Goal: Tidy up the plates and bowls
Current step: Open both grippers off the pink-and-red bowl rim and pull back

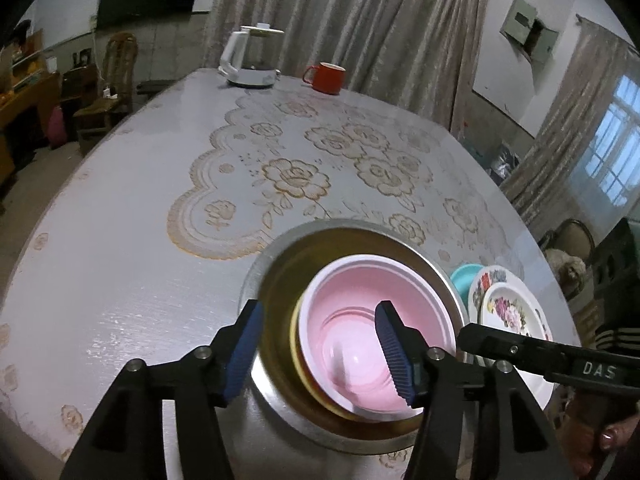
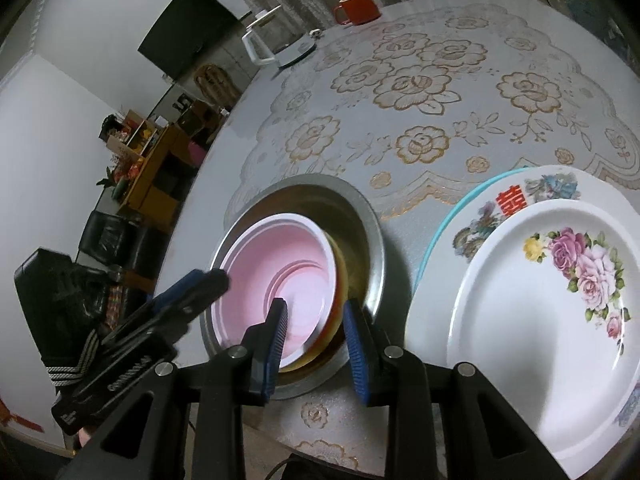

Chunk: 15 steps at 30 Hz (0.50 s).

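A steel bowl (image 1: 256, 276) stands near the table's front edge, with a yellow bowl (image 1: 298, 344) and a pink bowl (image 1: 360, 308) nested inside it. My left gripper (image 1: 320, 354) is open and straddles their left walls, one pad outside the steel rim and one inside the pink bowl. My right gripper (image 2: 316, 348) is closed narrowly over the near rims of the nested bowls (image 2: 280, 264). To the right lies a plate stack, with a rose plate (image 2: 540, 300) on top, a red-character plate (image 2: 512, 200) beneath it and a teal plate (image 2: 448, 220) at the bottom.
A white kettle (image 1: 252, 64) and a red mug (image 1: 326, 76) stand at the table's far edge. The lace-patterned tablecloth (image 1: 300, 168) covers the table. Wooden chairs (image 1: 100, 92) stand off to the left. A person's hand (image 1: 612, 436) holds the right gripper.
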Tool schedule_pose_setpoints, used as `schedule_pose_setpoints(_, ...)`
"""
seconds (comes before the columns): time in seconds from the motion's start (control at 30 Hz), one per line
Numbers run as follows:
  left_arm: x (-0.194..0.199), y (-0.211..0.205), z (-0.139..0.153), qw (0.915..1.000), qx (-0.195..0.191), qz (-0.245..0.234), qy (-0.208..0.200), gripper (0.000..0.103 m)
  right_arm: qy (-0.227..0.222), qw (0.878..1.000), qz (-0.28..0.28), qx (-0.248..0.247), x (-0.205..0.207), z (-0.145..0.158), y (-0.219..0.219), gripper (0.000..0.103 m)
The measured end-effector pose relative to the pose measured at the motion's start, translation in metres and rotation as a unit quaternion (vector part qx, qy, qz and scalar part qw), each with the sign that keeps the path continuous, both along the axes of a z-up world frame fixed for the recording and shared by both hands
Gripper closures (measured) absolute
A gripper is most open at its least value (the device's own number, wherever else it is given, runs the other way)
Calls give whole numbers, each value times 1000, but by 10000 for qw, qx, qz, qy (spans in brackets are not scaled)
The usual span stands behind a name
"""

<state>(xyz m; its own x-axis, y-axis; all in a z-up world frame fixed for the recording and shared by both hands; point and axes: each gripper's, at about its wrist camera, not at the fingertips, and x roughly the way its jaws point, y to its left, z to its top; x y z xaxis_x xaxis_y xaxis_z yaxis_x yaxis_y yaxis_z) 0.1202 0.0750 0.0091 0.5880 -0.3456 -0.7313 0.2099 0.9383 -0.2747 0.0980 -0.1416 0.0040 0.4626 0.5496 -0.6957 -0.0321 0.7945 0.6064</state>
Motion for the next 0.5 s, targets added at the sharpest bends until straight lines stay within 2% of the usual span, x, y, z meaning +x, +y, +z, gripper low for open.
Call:
schedule_pose_setpoints(0.17, -1, 4, 1, 10000, -15, 79, -4, 38, -27, 10000, -1, -34, -1, 1, -1, 74)
schedule_pose_setpoints(0.5, -3, 12, -2, 9998, -68, 166, 32, 34, -218, 9990, -98, -366, -4, 7, -4, 74)
